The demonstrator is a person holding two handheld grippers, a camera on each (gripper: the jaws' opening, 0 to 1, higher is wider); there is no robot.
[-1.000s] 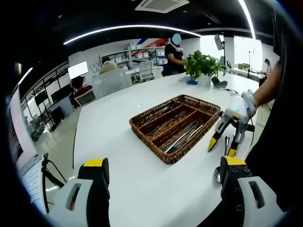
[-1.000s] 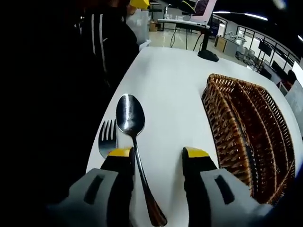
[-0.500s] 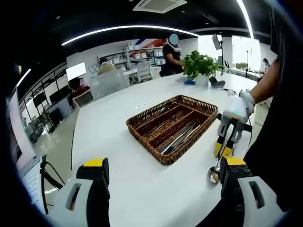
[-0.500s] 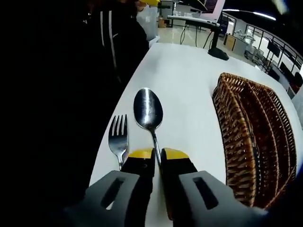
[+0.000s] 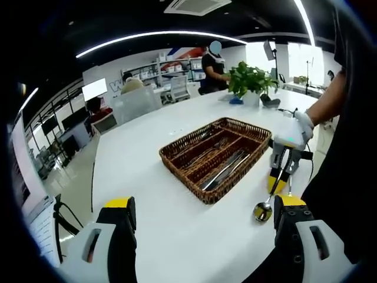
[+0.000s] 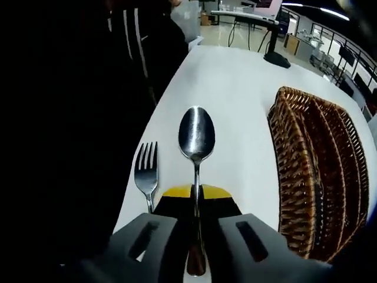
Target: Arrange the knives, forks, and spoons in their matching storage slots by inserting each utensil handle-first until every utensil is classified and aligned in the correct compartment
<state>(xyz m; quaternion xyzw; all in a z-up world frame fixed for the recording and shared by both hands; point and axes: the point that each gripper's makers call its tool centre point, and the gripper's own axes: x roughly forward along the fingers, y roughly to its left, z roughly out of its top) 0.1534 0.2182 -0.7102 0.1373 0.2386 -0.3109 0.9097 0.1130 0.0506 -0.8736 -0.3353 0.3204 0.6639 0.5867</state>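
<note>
My right gripper (image 6: 196,194) has its jaws closed on the spoon (image 6: 197,132) by the handle, bowl pointing away from me, just beside the wicker tray (image 5: 177,154). The tray's slots already hold several utensils — most of the sorting looks done. What I judge is left: this spoon, then the fork (image 6: 146,172) lying on the white table (image 5: 135,177) on the spoon's far side from the tray. My left gripper (image 5: 203,221) hangs wide open — empty, well short of the tray.
</note>
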